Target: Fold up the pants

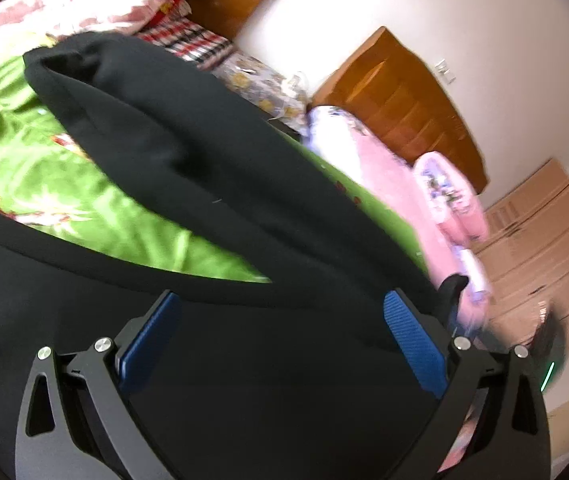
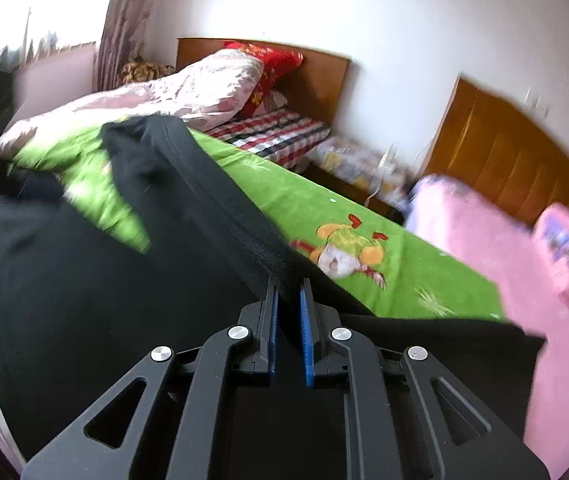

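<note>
On a bed spread with a green cartoon-print sheet point(image 1: 24, 152), my left gripper point(image 1: 282, 332) stands with its blue-padded fingers point(image 1: 414, 344) spread wide, closed on nothing; the black pants point(image 1: 204, 168) fill the space between them and run on beyond the fingertips, though I cannot tell whether the pads touch the cloth. From this wrist, one dark leg rises in a long arched fold from near the right-hand finger up toward the upper left, with a wedge of green sheet showing under the arch, and another broad stretch of black cloth lies low across the left of the frame. Farther right, pink bedding point(image 1: 388, 184) is heaped along the bed's edge before a wooden headboard point(image 1: 400, 100) and a pale wardrobe point(image 1: 544, 240). My right gripper point(image 2: 289, 292) has its fingers drawn nearly together, pinching a ribbed band of the pants point(image 2: 220, 200) between the blue pads point(image 2: 306, 332); the band climbs taut from the fingertips toward the upper left, ending in a bunched fold near a pink quilt point(image 2: 172, 96). The rest of the garment spreads wide and dark below and left of the fingers, with a flap reaching right beneath them. To the right of the band lies the green sheet point(image 2: 404, 276) with its printed cartoon figure point(image 2: 344, 248), then a pink blanket point(image 2: 504, 264). Both views are blurred.
</note>
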Motion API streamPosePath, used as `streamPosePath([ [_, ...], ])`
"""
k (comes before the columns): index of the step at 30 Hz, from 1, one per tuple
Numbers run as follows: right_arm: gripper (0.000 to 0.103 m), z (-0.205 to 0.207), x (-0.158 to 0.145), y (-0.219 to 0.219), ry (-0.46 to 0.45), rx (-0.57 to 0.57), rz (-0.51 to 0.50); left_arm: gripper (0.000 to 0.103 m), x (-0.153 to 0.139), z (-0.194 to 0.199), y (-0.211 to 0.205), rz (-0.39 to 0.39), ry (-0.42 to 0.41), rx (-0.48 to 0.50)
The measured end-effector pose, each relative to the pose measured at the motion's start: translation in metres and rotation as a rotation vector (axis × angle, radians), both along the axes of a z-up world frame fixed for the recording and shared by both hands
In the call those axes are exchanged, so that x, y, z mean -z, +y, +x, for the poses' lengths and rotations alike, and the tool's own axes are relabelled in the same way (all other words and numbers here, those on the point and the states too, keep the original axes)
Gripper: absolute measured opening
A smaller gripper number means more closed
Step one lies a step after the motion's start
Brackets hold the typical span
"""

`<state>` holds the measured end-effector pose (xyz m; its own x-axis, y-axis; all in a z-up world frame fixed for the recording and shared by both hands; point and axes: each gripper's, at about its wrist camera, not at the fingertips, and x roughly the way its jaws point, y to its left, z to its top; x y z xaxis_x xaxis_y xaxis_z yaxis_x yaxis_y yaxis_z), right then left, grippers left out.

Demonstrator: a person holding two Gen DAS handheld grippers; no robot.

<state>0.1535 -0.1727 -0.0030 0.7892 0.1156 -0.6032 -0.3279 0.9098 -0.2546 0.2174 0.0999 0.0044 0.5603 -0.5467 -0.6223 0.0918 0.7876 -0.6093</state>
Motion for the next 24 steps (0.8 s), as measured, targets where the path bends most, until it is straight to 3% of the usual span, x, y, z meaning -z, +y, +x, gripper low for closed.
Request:
streamPosePath([
  [3, 0.012, -0.045, 0.031, 0.015, 0.027, 0.026, -0.035, 0.101, 0.004, 0.002, -0.009, -0.049, 0.029, 0.016],
  [6, 0.020, -0.057, 0.048, 0.025, 0.059, 0.069, -0.077, 0.101, 0.023, 0.007, -0.028, -0.008, 0.093, 0.048],
  [8, 0.043, -0.061, 0.043, 0.020, 0.089, 0.083, -0.001, 0.101, 0.035, 0.012, -0.034, 0.005, 0.132, 0.048],
  [9, 0.080, -0.064, 0.036, 0.009, 0.105, 0.098, 0.084, 0.101, 0.042, 0.015, -0.037, 0.013, 0.160, 0.045],
  [10, 0.097, -0.069, 0.029, -0.002, 0.096, 0.115, 0.155, 0.101, 0.047, 0.016, -0.036, 0.011, 0.174, 0.042],
  [13, 0.094, -0.079, 0.015, -0.055, 0.098, 0.202, 0.408, 0.101, 0.052, 0.019, -0.032, -0.007, 0.163, 0.042],
  [15, 0.095, -0.082, 0.013, -0.107, 0.092, 0.339, 0.573, 0.101, 0.052, 0.021, -0.030, -0.014, 0.168, 0.046],
  [19, 0.095, -0.056, 0.029, -0.208, 0.183, 0.661, 0.955, 0.101, 0.051, 0.022, -0.032, 0.009, 0.153, 0.040],
  [21, 0.095, -0.038, 0.022, -0.224, 0.177, 0.708, 1.009, 0.101, 0.051, 0.020, -0.035, 0.028, 0.142, 0.035],
  [24, 0.095, 0.002, -0.001, -0.217, 0.156, 0.734, 0.959, 0.101, 0.050, 0.019, -0.041, 0.062, 0.123, 0.039],
])
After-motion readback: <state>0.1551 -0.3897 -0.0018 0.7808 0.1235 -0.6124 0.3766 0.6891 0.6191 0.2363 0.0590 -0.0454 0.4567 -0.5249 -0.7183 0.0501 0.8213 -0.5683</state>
